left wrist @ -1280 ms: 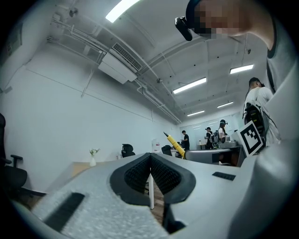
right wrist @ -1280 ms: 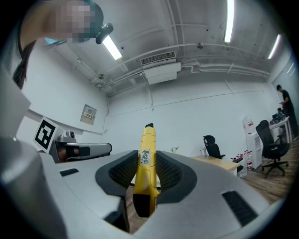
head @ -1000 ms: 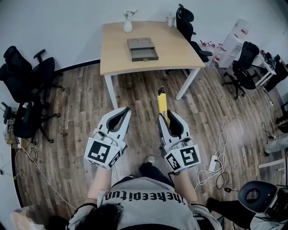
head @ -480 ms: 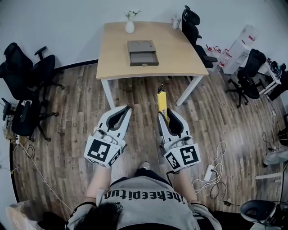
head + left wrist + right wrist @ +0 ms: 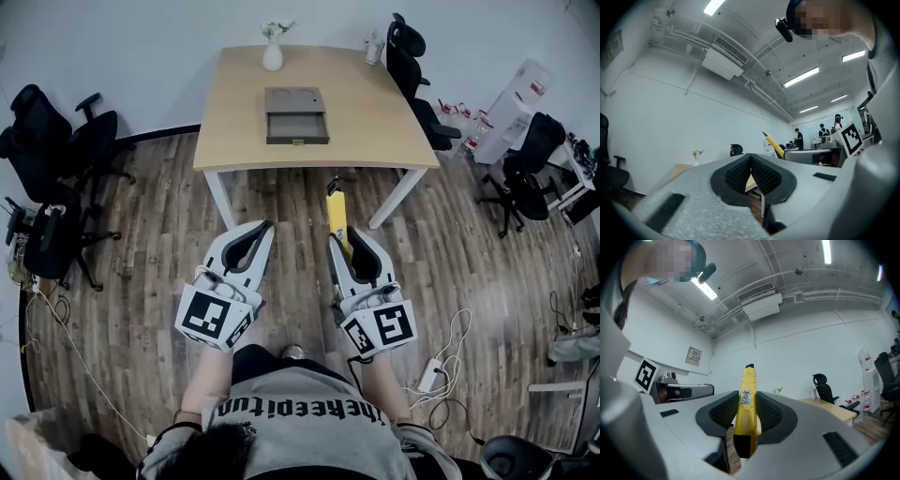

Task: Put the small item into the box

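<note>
Wood floor (image 5: 159, 234) under side-by-side left tongs (image 5: 266, 228), right tongs (image 5: 335, 243) around yellow knife (image 5: 336, 211)

Near body, right claw (image 5: 345, 242) clamps yellow item (image 5: 337, 211); left claw (image 5: 255, 229) closed, empty; box (image 5: 296, 115) on table (image 5: 375, 112), well apart.

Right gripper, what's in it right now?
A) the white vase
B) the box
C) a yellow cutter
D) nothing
C: in the right gripper view the yellow cutter sits clamped between the fingers of the right gripper, its tip sticking out ahead, while the box lies on the table.
</note>
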Demonstrator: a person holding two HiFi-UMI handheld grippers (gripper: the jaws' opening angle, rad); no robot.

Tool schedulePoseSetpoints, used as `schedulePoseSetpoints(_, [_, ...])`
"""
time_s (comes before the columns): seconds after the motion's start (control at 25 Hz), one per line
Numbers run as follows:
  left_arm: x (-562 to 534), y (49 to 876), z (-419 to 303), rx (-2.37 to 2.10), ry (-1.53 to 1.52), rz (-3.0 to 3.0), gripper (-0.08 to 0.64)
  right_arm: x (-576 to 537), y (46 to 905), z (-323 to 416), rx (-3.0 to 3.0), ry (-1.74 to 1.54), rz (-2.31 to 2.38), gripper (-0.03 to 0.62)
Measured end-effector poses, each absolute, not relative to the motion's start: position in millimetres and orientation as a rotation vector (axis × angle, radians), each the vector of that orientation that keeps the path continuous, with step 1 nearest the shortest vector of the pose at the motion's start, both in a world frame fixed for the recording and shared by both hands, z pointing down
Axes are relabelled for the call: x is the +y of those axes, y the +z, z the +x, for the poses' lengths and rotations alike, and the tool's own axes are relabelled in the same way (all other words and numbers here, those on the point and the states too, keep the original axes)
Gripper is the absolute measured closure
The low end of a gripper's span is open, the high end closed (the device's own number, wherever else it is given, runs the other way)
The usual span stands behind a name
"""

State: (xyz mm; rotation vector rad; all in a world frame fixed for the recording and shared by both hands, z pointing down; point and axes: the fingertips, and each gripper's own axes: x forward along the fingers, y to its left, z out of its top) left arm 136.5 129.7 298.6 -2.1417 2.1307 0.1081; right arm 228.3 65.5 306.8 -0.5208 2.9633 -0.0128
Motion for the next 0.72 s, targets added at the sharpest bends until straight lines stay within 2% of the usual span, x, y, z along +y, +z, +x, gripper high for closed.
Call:
schedulePoseSetpoints(0.4, [102.1, 303.7, 121.6, 2.141, 0.085, -2.149, 0.545, 34.5, 312.4, 216.4, 2.958, -0.051, -0.54, 0.471])
schedulePoseSetpoints(0.72, [74.5, 299.6, 80.6, 2.083, 0.09, -2.203, 0.545, 12.4, 308.5, 179.2, 2.939, -0.039, -0.617, 0.471])
